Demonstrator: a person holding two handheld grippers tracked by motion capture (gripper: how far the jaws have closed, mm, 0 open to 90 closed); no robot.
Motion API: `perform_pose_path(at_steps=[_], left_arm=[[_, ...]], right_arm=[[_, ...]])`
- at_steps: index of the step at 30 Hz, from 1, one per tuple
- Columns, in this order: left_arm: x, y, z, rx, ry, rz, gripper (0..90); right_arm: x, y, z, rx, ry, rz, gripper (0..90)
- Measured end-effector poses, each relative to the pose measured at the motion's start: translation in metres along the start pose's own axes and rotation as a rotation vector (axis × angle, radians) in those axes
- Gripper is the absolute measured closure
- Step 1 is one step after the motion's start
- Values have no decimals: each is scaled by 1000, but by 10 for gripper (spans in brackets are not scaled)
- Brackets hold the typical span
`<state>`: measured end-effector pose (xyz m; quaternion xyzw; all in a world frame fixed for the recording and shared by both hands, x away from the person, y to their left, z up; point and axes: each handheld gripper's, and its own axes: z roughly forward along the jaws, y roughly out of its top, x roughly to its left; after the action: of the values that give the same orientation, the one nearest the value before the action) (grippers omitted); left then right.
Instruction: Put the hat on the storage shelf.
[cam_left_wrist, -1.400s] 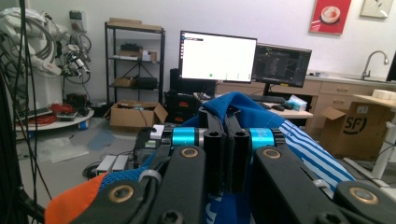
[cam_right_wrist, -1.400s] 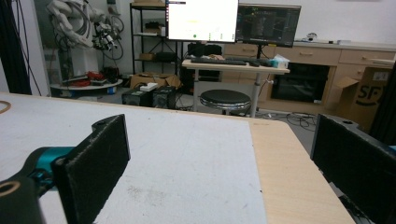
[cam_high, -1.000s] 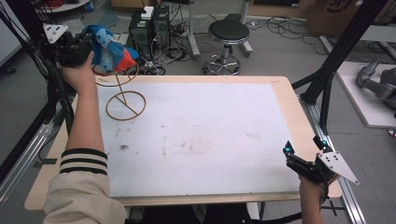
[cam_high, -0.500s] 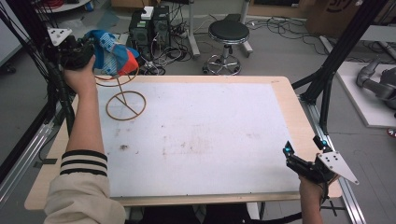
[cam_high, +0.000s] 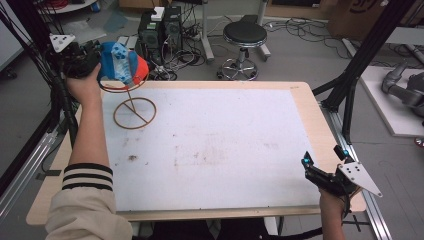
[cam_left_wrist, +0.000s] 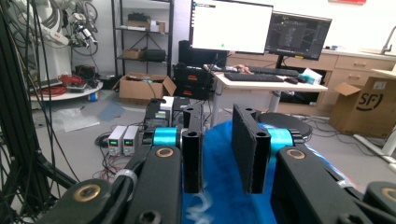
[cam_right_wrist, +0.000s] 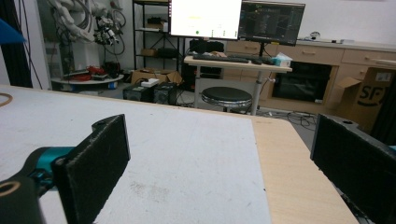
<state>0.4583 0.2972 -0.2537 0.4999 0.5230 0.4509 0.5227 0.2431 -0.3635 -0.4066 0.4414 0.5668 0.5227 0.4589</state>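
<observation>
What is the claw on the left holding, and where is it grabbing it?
The left claw seems to grip a blue and red toy, but its exact grabbing spot is hidden. The right claw is open, empty.

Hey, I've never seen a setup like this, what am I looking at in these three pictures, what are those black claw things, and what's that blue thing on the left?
There is no robot here: a person holds a hand-held tool with two black jaws in each hand. The high view looks down from above on a white table. The other two pictures come from cameras riding on the tools, looking along their jaws.

The left gripper is at the table's far left corner, above a wire stand of brown rings. Its jaws are narrowly set around a blue and orange object; I can't tell what that object is. In the left gripper view the blue shows between the jaws.

The right gripper waits at the near right corner, jaws wide apart and empty, as the right gripper view shows.
</observation>
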Motion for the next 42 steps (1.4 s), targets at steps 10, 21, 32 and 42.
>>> perform_pose_path(at_steps=[10,21,32,42], left_arm=[[3,3,-9,-29,12,-37,478],[-1,10,-30,-112,-25,-38,278],[-13,24,-57,-216,-90,-11,201],[-18,24,-87,-289,-112,16,150]], right_arm=[[2,0,0,0,3,3,43],[2,1,0,-4,3,2,44],[4,0,2,-11,9,17,44],[5,1,5,-26,23,43,43]])
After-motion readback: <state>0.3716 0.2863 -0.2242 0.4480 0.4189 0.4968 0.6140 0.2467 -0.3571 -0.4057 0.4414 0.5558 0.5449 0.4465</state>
